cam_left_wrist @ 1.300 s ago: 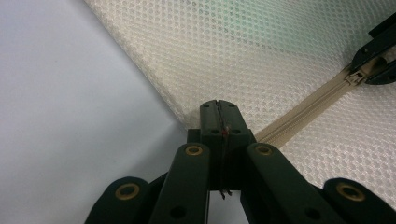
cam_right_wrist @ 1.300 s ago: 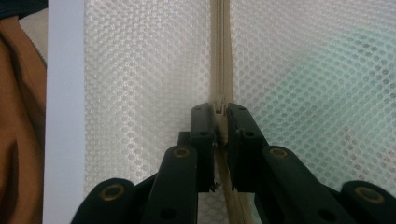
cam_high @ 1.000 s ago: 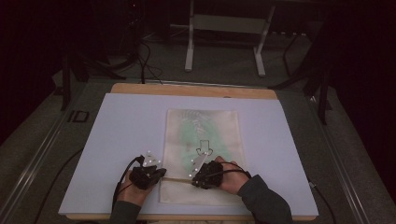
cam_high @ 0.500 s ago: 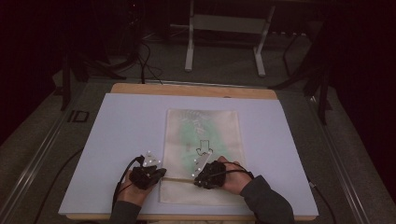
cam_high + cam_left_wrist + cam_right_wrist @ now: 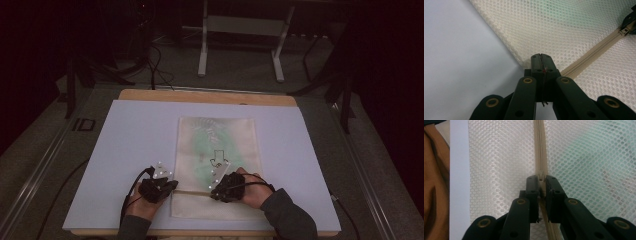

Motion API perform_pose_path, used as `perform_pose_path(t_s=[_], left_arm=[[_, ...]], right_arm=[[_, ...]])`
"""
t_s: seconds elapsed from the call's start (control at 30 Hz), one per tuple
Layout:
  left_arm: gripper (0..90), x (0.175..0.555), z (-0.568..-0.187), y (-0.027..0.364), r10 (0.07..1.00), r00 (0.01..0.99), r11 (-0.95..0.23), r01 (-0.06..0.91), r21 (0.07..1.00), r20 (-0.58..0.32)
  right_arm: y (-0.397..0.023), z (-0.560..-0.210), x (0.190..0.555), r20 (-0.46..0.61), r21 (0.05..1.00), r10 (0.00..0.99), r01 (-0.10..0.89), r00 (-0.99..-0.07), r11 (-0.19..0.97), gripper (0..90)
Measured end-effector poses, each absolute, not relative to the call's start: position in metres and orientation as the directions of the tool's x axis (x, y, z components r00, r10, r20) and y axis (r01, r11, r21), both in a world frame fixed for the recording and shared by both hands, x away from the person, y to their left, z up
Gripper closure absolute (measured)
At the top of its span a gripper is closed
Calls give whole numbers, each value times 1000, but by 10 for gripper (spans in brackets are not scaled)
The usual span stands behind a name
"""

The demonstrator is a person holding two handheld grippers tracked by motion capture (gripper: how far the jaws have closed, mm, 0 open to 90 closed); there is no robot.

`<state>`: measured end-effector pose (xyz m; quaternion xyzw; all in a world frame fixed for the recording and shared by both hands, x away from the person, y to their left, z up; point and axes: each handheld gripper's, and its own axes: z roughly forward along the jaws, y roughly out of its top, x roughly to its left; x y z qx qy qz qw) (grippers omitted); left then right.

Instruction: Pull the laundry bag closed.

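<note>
A cream mesh bag point(image 5: 217, 145) lies flat on the white board point(image 5: 125, 140), with something pale green point(image 5: 205, 145) showing through it. A beige zipper point(image 5: 192, 192) runs across its near end. My left gripper point(image 5: 172, 184) is shut on the bag's left edge, where the zipper ends. In the left gripper view its jaws point(image 5: 541, 56) pinch the mesh bag point(image 5: 564, 27) beside the zipper point(image 5: 589, 53). My right gripper point(image 5: 215, 192) is shut on the zipper pull. In the right gripper view the jaws point(image 5: 541, 178) clamp the pull, and the zipper point(image 5: 540, 145) runs straight ahead.
The white board rests on a wooden table point(image 5: 200, 96). Beyond it, on the dark floor, stand a metal frame point(image 5: 240, 25) and loose cables point(image 5: 155, 65). Bare board lies on both sides of the bag. A person's sleeve point(image 5: 285, 212) comes in at the bottom right.
The right gripper has crept a little to the right along the zipper. The left gripper has stayed where it was.
</note>
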<state>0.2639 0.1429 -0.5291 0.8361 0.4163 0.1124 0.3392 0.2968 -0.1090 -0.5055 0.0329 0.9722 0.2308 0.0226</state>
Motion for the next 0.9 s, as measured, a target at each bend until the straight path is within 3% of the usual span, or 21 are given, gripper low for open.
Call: perform_pose_path(t_s=[0.9], left_arm=[[895, 264, -529, 142, 774, 626, -423, 620, 661, -92]], right_arm=[[-123, -505, 298, -23, 442, 86, 67, -996, 894, 824]])
